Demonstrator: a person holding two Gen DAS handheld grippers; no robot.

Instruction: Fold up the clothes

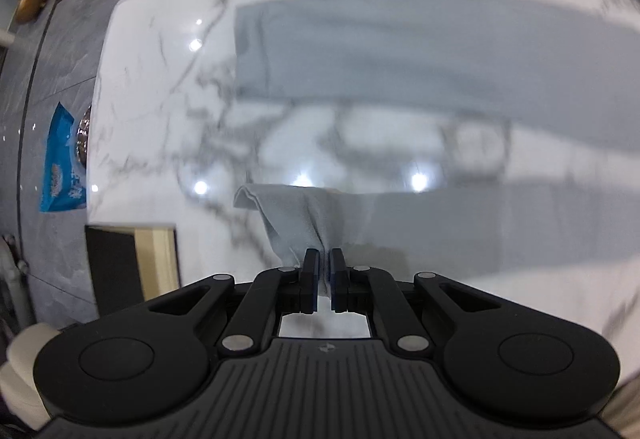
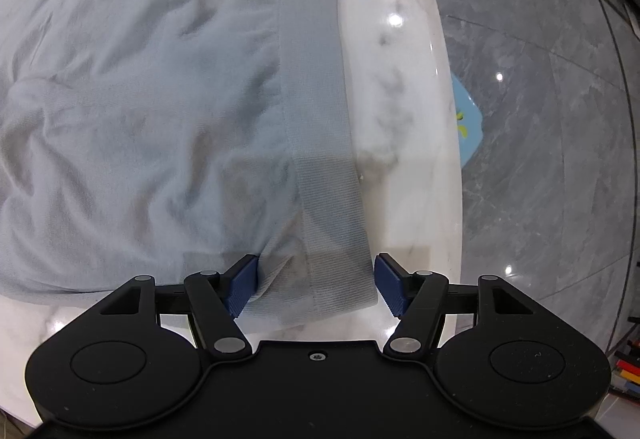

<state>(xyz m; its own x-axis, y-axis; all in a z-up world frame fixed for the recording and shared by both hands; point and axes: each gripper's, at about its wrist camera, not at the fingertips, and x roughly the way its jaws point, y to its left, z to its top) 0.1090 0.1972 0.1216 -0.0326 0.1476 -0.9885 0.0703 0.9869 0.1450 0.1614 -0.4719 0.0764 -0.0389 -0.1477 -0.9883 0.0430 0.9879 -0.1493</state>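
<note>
A light grey-blue garment lies on a white marble table. In the left wrist view my left gripper (image 1: 325, 259) is shut on a corner of the garment (image 1: 304, 215) and holds it lifted above the table (image 1: 152, 111); more of the garment (image 1: 400, 51) lies flat and blurred beyond. In the right wrist view my right gripper (image 2: 316, 283) is open, its blue pads (image 2: 242, 285) on either side of the ribbed hem band (image 2: 332, 207) at the garment's near corner. The wrinkled body of the garment (image 2: 132, 87) spreads to the left.
The table's rounded edge (image 2: 444, 111) runs close on the right, with grey tiled floor (image 2: 540, 139) beyond. A blue packet (image 1: 60, 163) lies on the floor at the left, and a blue item (image 2: 468, 123) shows under the table edge. A dark box (image 1: 120, 263) stands near the left.
</note>
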